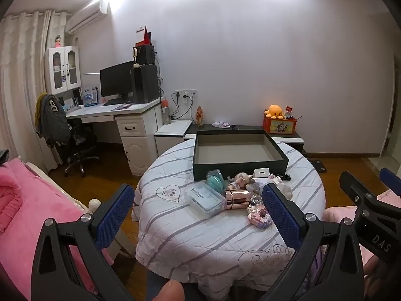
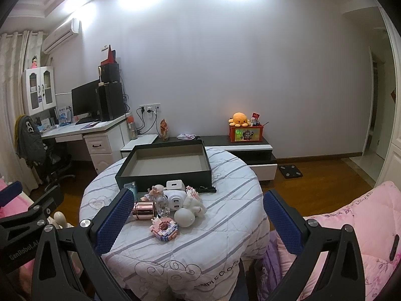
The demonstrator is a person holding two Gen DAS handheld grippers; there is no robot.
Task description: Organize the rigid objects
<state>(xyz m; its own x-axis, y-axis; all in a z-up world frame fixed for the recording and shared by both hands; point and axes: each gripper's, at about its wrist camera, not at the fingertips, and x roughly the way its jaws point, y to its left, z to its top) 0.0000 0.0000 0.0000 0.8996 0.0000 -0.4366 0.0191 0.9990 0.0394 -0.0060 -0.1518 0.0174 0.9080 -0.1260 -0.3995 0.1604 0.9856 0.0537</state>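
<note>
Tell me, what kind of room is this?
Probably a bedroom that doubles as a study. There is pink bedding at the side, a white desk with a computer monitor, an air conditioner high on the wall, and an orange octopus plush.

A glossy rose-gold metal cylinder (image 1: 236, 198) is gleaming on matt quilted tablecloth (image 1: 200, 238), beside a clear plastic case (image 1: 204, 198) and matt cardboard-looking tray (image 1: 238, 166).

Both fisheye views are evenly lit by ceiling lights that blow out into white glare along the top wall (image 1: 250, 37). Straight lines bow toward the dark, vignetted corners; the middle is sharp, the near edges softer
</note>
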